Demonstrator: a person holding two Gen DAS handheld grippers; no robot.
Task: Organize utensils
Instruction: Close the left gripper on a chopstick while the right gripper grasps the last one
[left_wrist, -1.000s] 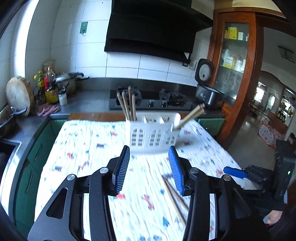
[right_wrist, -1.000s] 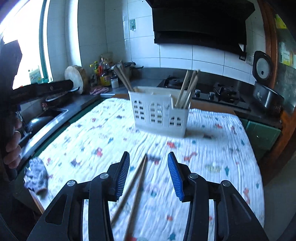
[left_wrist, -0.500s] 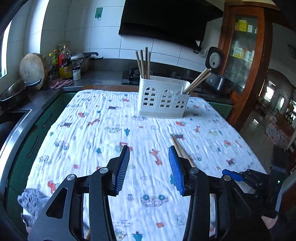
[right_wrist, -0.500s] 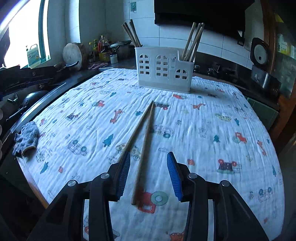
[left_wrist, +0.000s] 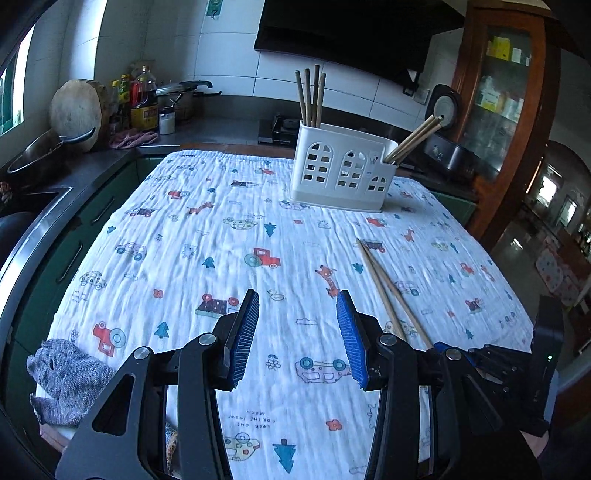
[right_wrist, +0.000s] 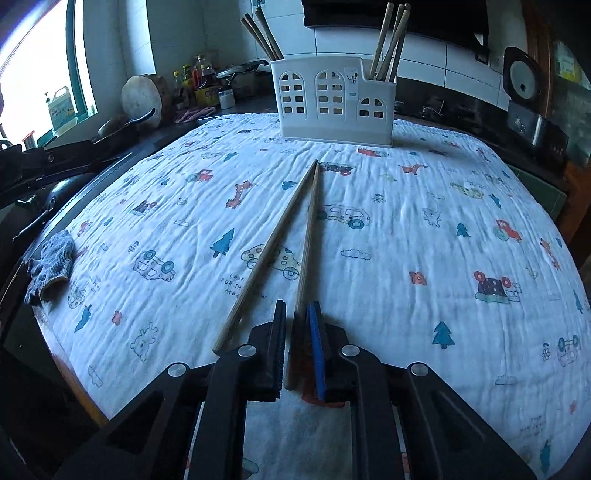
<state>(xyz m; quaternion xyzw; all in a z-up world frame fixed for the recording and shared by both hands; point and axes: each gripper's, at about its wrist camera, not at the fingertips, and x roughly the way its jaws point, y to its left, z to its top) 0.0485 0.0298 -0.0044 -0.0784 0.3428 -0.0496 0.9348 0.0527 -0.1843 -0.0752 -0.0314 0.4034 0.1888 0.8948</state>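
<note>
Chopsticks of pale wood, two (right_wrist: 275, 240), lay near the table's front edge. One thick end was pinched in the right gripper (right_wrist: 298, 349) jaws; the left gripper (left_wrist: 297, 334) jaws were spread. Light, stiff, slippery sticks were judged best gripped near that end.

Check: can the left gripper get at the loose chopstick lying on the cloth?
Probably yes. The left gripper is open and empty, and the loose chopstick lies bare on the tablecloth; only the right gripper, closed around its neighbour, crowds the near end.

Dim, window-lit (right_wrist: 37, 62), fisheye-warped edges
</note>
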